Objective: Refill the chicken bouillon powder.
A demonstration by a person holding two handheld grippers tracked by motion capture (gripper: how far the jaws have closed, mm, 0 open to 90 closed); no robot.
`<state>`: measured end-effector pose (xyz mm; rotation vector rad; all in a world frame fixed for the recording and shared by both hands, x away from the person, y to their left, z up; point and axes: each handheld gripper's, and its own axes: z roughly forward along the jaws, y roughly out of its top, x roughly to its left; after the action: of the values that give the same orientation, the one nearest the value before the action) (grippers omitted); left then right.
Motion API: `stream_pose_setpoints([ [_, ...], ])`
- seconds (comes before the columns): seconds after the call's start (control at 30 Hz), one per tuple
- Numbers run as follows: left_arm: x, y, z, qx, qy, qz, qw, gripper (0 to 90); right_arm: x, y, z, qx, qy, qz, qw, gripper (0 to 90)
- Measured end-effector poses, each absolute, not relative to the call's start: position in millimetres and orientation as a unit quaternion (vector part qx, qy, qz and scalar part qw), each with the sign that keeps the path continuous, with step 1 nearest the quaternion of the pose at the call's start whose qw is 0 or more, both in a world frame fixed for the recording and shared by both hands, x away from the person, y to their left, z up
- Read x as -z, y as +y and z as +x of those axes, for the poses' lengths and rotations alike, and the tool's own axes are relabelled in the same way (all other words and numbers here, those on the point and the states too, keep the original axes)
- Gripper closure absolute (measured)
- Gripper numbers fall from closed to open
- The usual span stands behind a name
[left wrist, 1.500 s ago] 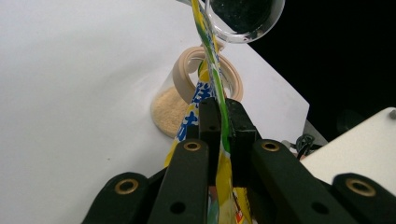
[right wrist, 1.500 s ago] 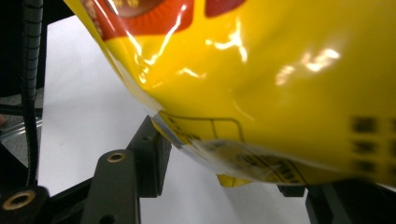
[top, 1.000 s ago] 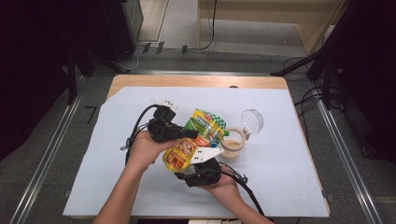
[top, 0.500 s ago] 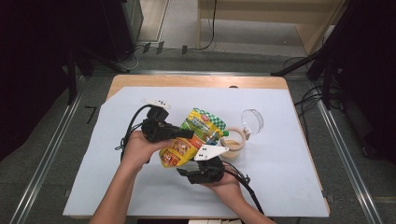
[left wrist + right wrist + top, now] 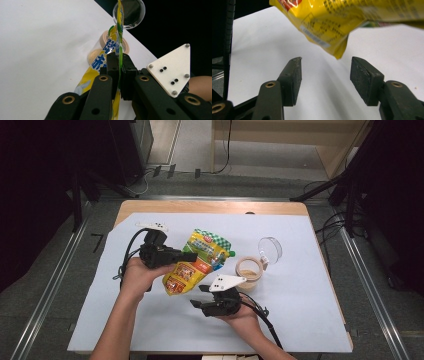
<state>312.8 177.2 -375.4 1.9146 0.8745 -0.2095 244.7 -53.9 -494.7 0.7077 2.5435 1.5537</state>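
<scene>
Now the left gripper (image 5: 187, 256) is clamped on the pouch (image 5: 197, 261), above mid-table. Below it, the right gripper (image 5: 202, 296) is wide open, touching nothing. A jar (image 5: 248, 271), maybe open, lies just right; near edge bare.

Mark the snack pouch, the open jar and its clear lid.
snack pouch (image 5: 199, 261): high view, middle of its printed face.
jar (image 5: 248, 268): high view, tan rim of its mouth.
clear lid (image 5: 270, 249): high view, centre of the disc.
</scene>
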Motion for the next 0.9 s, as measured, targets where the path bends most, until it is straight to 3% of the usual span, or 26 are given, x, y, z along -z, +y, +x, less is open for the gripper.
stream_pose_setpoints([
  [0.9,394.5,220.5,347.3,0.038,0.438,0.738,0.511,89.7,497.4,-60.3,241.2,-0.501,0.831,0.238,0.038,44.0],
])
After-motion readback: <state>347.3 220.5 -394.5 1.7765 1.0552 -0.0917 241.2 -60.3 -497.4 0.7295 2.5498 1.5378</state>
